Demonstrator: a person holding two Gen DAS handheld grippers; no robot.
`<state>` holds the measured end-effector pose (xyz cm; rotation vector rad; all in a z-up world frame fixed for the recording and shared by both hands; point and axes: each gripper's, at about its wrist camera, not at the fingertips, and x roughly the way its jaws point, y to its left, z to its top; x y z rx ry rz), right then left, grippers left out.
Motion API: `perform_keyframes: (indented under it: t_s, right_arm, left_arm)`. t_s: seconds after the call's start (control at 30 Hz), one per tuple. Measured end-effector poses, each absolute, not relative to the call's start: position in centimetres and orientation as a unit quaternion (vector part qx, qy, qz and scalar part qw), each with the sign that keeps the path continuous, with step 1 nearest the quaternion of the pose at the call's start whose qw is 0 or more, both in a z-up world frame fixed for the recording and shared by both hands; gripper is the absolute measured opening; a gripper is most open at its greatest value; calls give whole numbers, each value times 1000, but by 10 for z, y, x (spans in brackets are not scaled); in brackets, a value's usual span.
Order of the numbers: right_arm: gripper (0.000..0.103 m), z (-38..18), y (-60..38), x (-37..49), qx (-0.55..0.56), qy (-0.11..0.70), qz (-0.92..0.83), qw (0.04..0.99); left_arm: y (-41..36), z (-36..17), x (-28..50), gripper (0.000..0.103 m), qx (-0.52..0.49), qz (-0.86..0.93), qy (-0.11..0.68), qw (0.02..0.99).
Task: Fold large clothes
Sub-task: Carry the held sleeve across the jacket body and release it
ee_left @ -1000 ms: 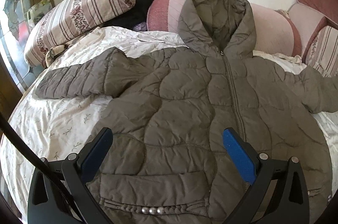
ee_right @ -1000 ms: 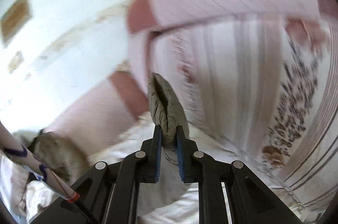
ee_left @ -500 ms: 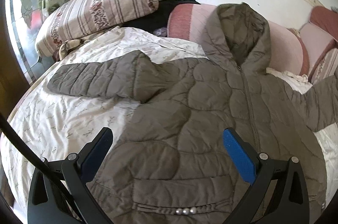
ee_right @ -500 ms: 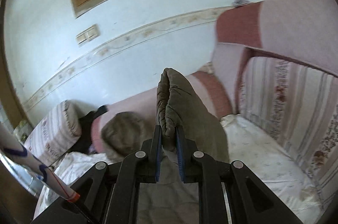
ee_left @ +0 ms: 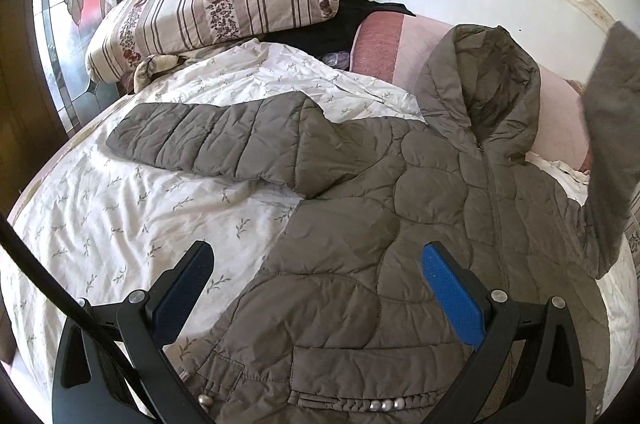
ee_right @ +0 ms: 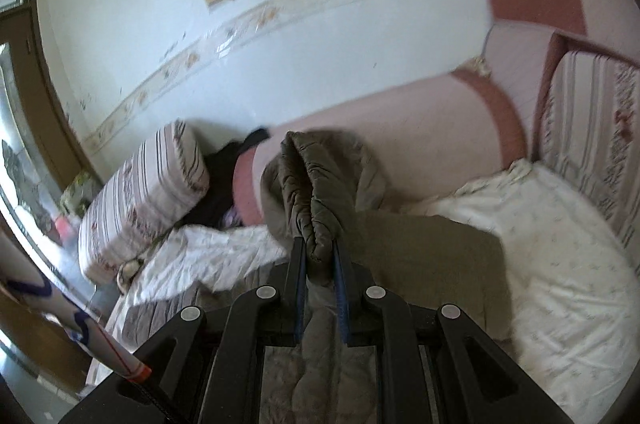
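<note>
A grey-brown quilted hooded jacket (ee_left: 392, 224) lies front up on a bed with a white leaf-print sheet (ee_left: 120, 216). Its left sleeve (ee_left: 216, 140) lies spread out to the left. Its hood (ee_left: 480, 80) rests against a pink cushion. My left gripper (ee_left: 318, 276) is open and empty, hovering over the jacket's lower left side. My right gripper (ee_right: 319, 258) is shut on the cuff of the right sleeve (ee_right: 316, 192), which is lifted off the bed. That raised sleeve shows at the right edge of the left wrist view (ee_left: 612, 128).
A striped floral pillow (ee_left: 216, 4) and a dark garment (ee_left: 332, 28) lie at the head of the bed. Pink cushions (ee_right: 400, 136) line the white wall. A striped cushion (ee_right: 592, 128) stands at the right. A window and wooden frame (ee_left: 64, 24) are at the left.
My right gripper has swung left with the sleeve cuff, carrying it up over the jacket. My left gripper has shifted left, so the jacket sits further right in its view.
</note>
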<state>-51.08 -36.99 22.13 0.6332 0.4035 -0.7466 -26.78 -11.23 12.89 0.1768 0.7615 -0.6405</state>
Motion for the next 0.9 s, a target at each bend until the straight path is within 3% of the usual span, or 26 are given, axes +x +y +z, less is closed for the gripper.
perform_keyframes:
  t_s: [0.5, 0.63, 0.9]
  right_arm:
    - [14, 79, -354, -435, 372, 300, -277, 834]
    - [35, 68, -348, -427, 384, 320, -236, 833]
    - [43, 82, -362, -458, 350, 296, -267, 848]
  left_arm:
    - [-122, 115, -263, 103, 98, -297, 379, 871]
    - [-129, 108, -260, 103, 101, -296, 388, 867]
    - [-144, 98, -262, 103, 110, -298, 397, 861]
